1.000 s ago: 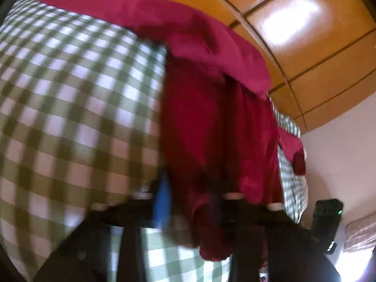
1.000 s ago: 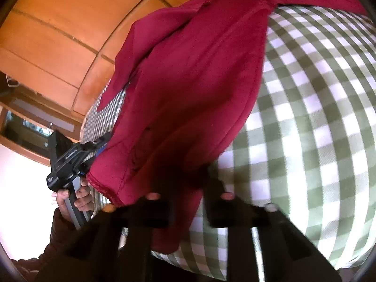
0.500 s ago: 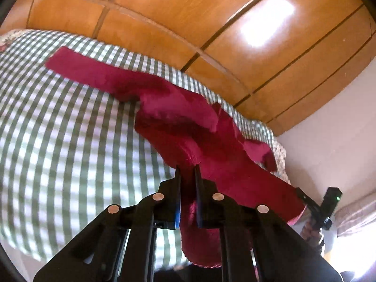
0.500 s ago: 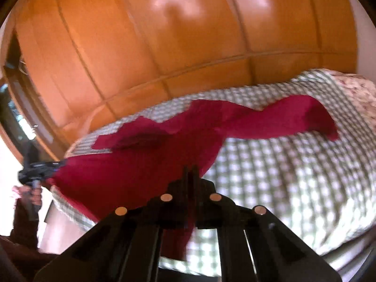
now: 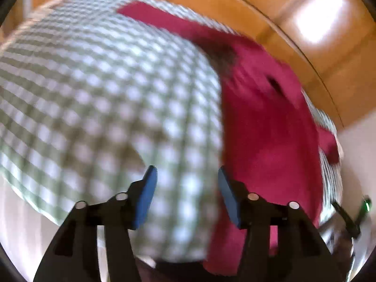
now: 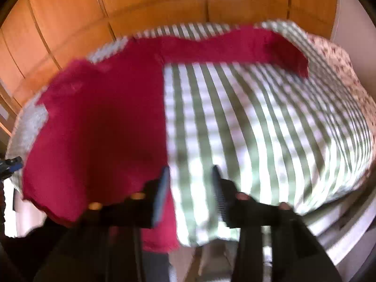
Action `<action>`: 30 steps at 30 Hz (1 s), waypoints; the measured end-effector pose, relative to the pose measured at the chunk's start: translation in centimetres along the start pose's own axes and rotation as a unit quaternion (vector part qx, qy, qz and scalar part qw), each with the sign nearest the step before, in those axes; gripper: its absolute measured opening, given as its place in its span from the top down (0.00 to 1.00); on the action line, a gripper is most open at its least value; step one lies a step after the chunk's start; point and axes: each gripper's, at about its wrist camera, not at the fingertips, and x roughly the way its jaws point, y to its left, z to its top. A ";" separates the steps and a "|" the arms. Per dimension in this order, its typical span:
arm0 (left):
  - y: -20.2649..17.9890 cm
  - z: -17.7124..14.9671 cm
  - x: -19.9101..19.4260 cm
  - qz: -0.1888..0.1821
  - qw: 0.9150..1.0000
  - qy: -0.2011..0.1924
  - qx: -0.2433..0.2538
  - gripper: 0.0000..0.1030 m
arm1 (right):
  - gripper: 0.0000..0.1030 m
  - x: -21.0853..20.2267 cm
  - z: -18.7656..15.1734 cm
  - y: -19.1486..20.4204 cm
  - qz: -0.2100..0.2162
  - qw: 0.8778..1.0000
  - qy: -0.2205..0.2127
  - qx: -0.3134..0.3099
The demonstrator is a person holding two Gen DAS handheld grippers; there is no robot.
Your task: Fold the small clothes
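Note:
A dark red long-sleeved garment (image 5: 265, 127) lies spread on a green-and-white checked bed cover (image 5: 105, 98), its hem hanging over the near edge. My left gripper (image 5: 186, 174) is open and empty, just left of the garment. In the right wrist view the garment (image 6: 101, 127) lies at the left, one sleeve (image 6: 235, 44) stretched to the far right. My right gripper (image 6: 190, 171) is open and empty, just right of the garment's edge, over the cover (image 6: 270, 122). Both views are motion-blurred.
Orange wooden wall panels (image 6: 164, 2) stand behind the bed. A floral pillow or cover (image 6: 340, 61) lies at the bed's far right. The other gripper shows at the right edge of the left view (image 5: 352, 213) and left edge of the right view (image 6: 9, 166).
Both grippers held the garment's hem lifted half a second ago. Now both have opened and let go, and the garment lies flat on the bed.

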 end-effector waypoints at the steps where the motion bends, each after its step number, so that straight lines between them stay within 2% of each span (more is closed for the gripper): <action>1: 0.7 1.1 -0.2 0.007 1.000 -0.013 -0.010 0.48 | 0.56 0.1 0.5 1.1 0.015 1.000 -0.005 -0.007; 3: 2.4 4.1 -0.7 0.045 0.997 -0.054 -0.030 0.48 | 0.55 1.1 1.2 4.2 0.044 0.999 -0.008 -0.031; 5: 4.0 7.6 -0.7 0.066 0.993 -0.083 -0.044 0.45 | 0.53 2.5 1.4 6.9 0.069 0.997 0.001 -0.045; 7: 5.0 10.3 -0.4 0.093 0.989 -0.105 -0.052 0.34 | 0.53 4.2 1.6 10.0 0.096 0.993 0.018 -0.063; 10: 7.0 15.2 1.1 0.143 0.981 -0.122 -0.055 0.34 | 0.53 6.3 1.3 13.6 0.120 0.988 0.042 -0.084; 14: 8.0 19.8 3.5 0.184 0.975 -0.115 -0.037 0.34 | 0.51 8.6 1.2 16.9 0.136 0.983 0.058 -0.109; 18: 8.1 24.0 5.7 0.224 0.968 -0.112 -0.003 0.34 | 0.49 10.1 1.6 17.7 0.133 0.982 0.060 -0.123; 22: 7.7 27.3 8.4 0.241 0.965 -0.102 0.013 0.34 | 0.48 11.4 2.6 16.9 0.124 0.983 0.067 -0.116; 26: 7.2 29.8 11.1 0.231 0.969 -0.089 0.022 0.34 | 0.47 12.1 2.6 17.2 0.118 0.985 0.072 -0.108; 27: 7.1 30.1 11.7 0.227 0.970 -0.083 0.022 0.38 | 0.46 12.3 2.7 17.3 0.116 0.985 0.072 -0.106; 29: 7.1 30.5 13.3 0.219 0.973 -0.065 0.021 0.55 | 0.45 12.6 2.9 17.4 0.113 0.986 0.071 -0.100; 30: 6.9 30.6 14.0 0.209 0.976 -0.054 0.023 0.73 | 0.44 12.7 3.0 17.4 0.113 0.986 0.071 -0.097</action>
